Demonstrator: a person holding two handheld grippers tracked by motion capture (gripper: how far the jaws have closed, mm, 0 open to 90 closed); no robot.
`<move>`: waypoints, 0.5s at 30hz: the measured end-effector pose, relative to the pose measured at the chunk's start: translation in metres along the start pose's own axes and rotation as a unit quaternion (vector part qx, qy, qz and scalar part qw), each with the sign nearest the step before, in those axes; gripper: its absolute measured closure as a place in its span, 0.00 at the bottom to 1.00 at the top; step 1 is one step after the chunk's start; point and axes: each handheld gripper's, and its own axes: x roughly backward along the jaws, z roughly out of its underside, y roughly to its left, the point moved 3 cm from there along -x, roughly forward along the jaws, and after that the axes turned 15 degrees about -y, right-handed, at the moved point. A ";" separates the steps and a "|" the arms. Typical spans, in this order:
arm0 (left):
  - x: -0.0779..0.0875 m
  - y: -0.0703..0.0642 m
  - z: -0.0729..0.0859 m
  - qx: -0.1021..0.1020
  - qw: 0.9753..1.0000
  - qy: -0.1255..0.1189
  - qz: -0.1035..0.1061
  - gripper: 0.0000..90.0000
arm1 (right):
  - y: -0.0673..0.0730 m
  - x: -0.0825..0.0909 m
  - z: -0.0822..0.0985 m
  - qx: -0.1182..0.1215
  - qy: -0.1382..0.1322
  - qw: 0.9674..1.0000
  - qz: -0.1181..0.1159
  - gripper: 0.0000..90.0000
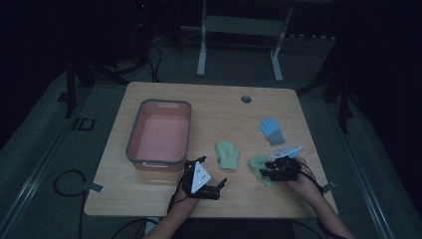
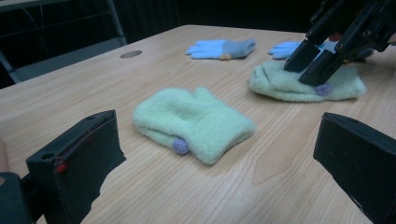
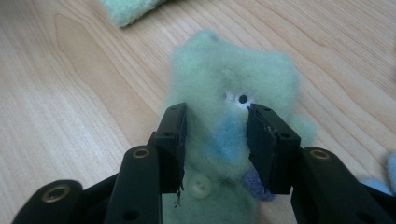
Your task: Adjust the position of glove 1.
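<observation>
A pale green mitten (image 1: pixel 228 155) (image 2: pixel 194 123) lies flat mid-table, a small purple tab at its cuff. My left gripper (image 1: pixel 210 173) (image 2: pixel 222 140) faces it from just short of it, jaws wide open and holding nothing. A second green mitten (image 1: pixel 259 167) (image 2: pixel 303 84) (image 3: pixel 224 70), with a sewn eye, a blue patch and a button, lies to the right. My right gripper (image 1: pixel 267 170) (image 2: pixel 313 63) (image 3: pixel 215 135) rests its tips on this mitten, jaws open a little and straddling its middle. A blue glove (image 1: pixel 272 130) (image 2: pixel 219 48) lies farther back.
A pink bin (image 1: pixel 133 144) with a grey rim stands on the left half of the table, nothing in it. Another blue glove (image 2: pixel 285 48) peeks out behind the right gripper. A cable hole (image 1: pixel 246 98) sits near the far edge. Bare wood lies along the front.
</observation>
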 end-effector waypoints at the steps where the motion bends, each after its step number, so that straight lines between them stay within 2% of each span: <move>1: 0.000 0.000 0.000 0.000 1.000 0.000 0.000 0.01 | 0.000 -0.001 0.000 -0.001 0.000 1.000 0.000 0.65; 5: 0.000 0.000 0.000 -0.001 1.000 0.000 0.000 0.01 | 0.000 -0.001 0.002 -0.008 -0.005 1.000 0.002 0.71; 6: 0.000 0.000 0.000 0.001 1.000 -0.001 0.000 0.01 | 0.001 -0.001 0.002 -0.010 -0.006 1.000 0.005 0.82; 8: 0.000 0.000 0.000 0.001 1.000 0.000 0.000 0.01 | 0.002 -0.001 0.002 -0.018 -0.006 1.000 0.009 0.90; 11: 0.000 0.000 0.000 0.001 1.000 -0.001 -0.001 0.01 | 0.004 0.000 0.002 -0.026 -0.010 0.999 0.018 0.93; 12: 0.000 0.000 0.000 0.002 1.000 -0.001 -0.001 0.01 | 0.005 0.001 0.001 -0.044 -0.013 0.999 0.026 0.94; 15: 0.000 0.000 0.000 0.002 1.000 0.000 -0.001 0.01 | 0.008 0.008 -0.009 -0.044 -0.030 0.998 0.039 0.94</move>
